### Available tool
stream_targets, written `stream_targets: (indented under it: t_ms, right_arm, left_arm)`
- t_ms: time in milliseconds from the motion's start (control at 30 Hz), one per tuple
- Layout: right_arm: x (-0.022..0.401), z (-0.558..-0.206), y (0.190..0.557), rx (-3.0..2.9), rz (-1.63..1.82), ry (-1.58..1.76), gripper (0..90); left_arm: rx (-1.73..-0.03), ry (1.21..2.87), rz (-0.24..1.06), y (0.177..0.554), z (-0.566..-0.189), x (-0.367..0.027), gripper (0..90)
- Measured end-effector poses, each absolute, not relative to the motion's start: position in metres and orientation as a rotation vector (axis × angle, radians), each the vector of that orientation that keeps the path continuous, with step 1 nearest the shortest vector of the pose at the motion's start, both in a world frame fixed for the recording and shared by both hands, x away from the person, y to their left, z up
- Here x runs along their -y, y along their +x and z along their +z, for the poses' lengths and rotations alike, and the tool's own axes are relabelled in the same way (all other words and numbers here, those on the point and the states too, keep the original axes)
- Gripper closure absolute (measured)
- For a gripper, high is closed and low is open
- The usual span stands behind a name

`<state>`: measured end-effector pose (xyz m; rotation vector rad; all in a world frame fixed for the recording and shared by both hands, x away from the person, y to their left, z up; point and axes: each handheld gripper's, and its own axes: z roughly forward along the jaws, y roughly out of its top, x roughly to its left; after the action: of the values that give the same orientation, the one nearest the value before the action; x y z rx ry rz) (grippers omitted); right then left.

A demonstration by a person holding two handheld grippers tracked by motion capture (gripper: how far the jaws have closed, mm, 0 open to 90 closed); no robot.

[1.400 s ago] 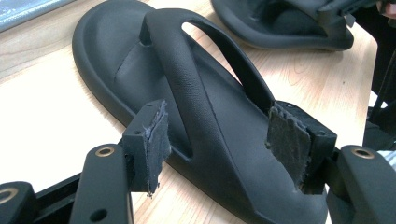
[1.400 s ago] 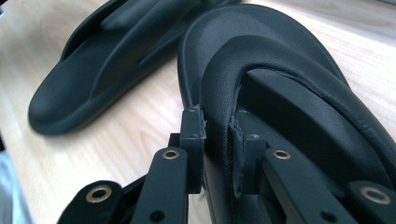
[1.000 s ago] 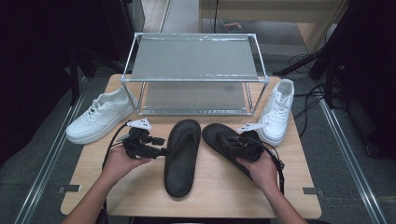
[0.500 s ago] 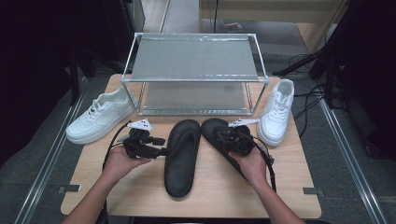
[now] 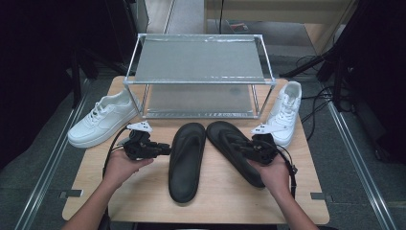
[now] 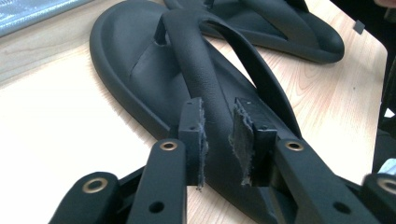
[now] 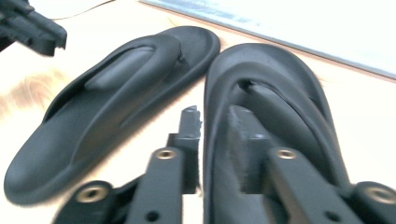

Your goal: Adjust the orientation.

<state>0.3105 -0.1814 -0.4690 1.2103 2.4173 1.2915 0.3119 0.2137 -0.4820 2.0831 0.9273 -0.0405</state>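
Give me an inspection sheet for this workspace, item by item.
Surface: wooden table, light, no spills seen.
Job's things: left sandal lies flat; right sandal lies angled beside it.
Clutter: left sneaker and right sneaker at the table's sides; metal rack at the back.
Grippers: left gripper jaws have just been closing, now on the left sandal's strap; right gripper jaws have just been closing further on the right sandal's rim.
Cables: left cable and right cable trail from the grippers; floor cables at right.
Surroundings: grey floor, dark sides.
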Motion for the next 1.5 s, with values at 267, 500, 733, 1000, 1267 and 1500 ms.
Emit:
stream_targets:
  t_ms: [267, 500, 733, 1000, 1267, 1500]
  right_arm:
    - [0.207, -0.483, 0.307, -2.452, 1.285, 1.247, 90.0]
    - [0.196, -0.494, 0.311, -2.500, 1.196, 1.217, 90.0]
    - [0.184, -0.500, 0.313, -2.541, 1.169, 1.189, 89.9]
    - [0.180, -0.499, 0.313, -2.548, 1.162, 1.178, 89.8]
    - [0.172, -0.499, 0.311, -2.568, 1.175, 1.150, 89.1]
    - [0.169, -0.500, 0.311, -2.576, 1.194, 1.153, 89.1]
  left_arm:
    - [-0.939, 2.100, -0.049, 0.318, -0.489, -0.220, 90.0]
    - [-0.975, 2.117, -0.081, 0.323, -0.501, -0.219, 90.0]
    - [-1.006, 2.156, -0.085, 0.327, -0.511, -0.213, 90.0]
    - [-1.022, 2.179, -0.099, 0.329, -0.517, -0.210, 89.8]
    - [-1.035, 2.174, -0.120, 0.330, -0.521, -0.207, 90.0]
    - [-1.018, 2.181, -0.133, 0.327, -0.520, -0.202, 90.0]
